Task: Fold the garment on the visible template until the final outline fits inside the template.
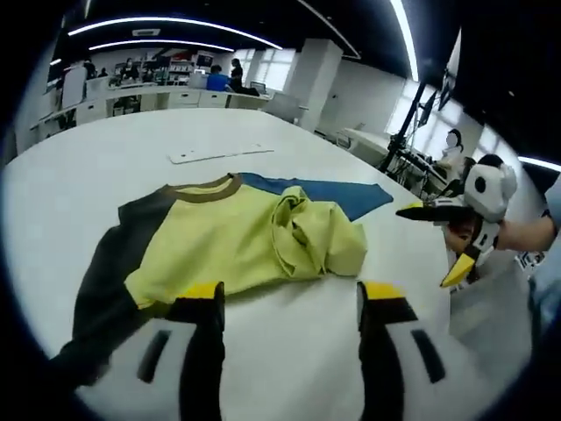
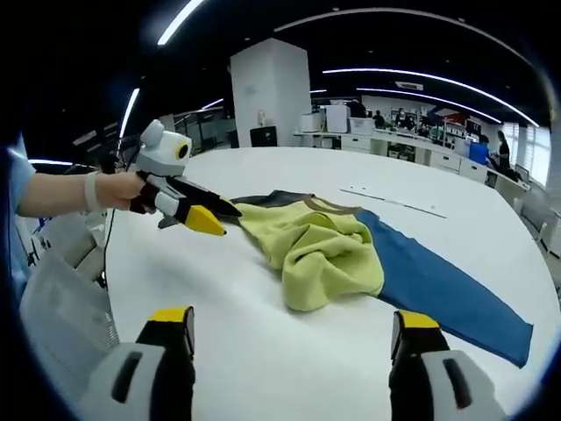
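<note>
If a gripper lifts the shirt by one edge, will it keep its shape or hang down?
The shirt will probably hang limp: its yellow middle already lies bunched in soft folds. It looks thin and flat against the table, so likely light. The blue sleeve would probably trail behind and drag rather than lift with it.

left view: low, near | right view: opposite side | shared: garment (image 1: 254,237)

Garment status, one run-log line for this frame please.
garment: crumpled on table, unfolded | left gripper: open, empty | right gripper: open, empty
</note>
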### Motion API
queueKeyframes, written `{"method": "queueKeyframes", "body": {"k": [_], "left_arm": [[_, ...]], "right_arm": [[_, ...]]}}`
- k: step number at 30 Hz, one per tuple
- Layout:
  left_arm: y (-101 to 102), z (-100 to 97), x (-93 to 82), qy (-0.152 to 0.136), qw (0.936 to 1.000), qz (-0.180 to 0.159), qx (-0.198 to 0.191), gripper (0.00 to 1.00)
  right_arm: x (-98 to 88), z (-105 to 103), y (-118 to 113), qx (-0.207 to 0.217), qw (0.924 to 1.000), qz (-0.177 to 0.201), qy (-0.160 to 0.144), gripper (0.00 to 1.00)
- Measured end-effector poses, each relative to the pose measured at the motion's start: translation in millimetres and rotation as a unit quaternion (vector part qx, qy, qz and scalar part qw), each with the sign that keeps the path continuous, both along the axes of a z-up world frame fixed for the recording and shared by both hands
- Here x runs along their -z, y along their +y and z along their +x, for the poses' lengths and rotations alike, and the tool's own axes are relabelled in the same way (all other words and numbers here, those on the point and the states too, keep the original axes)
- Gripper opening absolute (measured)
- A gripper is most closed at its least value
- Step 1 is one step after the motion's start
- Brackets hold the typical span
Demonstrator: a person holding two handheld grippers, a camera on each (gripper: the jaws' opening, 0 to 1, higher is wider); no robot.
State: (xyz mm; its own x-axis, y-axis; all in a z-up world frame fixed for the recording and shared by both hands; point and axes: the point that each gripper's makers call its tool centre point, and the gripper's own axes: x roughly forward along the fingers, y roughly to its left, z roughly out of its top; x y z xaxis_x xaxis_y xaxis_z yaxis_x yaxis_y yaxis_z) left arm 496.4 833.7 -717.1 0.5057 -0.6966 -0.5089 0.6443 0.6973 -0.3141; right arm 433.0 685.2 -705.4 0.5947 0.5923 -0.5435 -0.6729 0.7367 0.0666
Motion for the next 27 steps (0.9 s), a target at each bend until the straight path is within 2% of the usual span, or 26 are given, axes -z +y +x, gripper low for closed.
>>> {"method": "queueKeyframes", "body": {"k": [3,6,10,16,20,23,27], "left_arm": [[-7.6,1.9,3.2,0.003,1.0,-0.002,0.004,0.51],[-13.5,2.9,7.7,0.016,0.9998,-0.01,0.011,0.44],[-19.7,4.2,11.6,0.023,0.9995,-0.013,0.016,0.41],[-24.1,6.3,13.8,0.033,0.999,-0.024,0.02,0.32],[-26.4,6.8,17.1,0.041,0.9986,-0.026,0.023,0.29],[-26.4,8.7,18.9,0.046,0.9983,-0.029,0.023,0.27],[-28.9,10.6,20.8,0.053,0.9977,-0.035,0.022,0.22]], "right_arm": [[-3.4,0.0,4.1,-0.002,1.0,-0.001,-0.006,0.91],[-6.6,-0.1,14.4,-0.01,0.9999,0.002,-0.013,0.88],[-10.0,-0.1,29.8,-0.031,0.999,-0.007,-0.031,0.82],[-11.9,2.1,52.9,-0.057,0.9975,-0.008,-0.042,0.75],[-4.5,3.5,71.0,-0.085,0.9954,-0.017,-0.041,0.68],[1.9,4.1,83.6,-0.106,0.9934,-0.022,-0.039,0.57],[21.6,10.3,99.2,-0.108,0.993,-0.043,-0.022,0.48]]}}
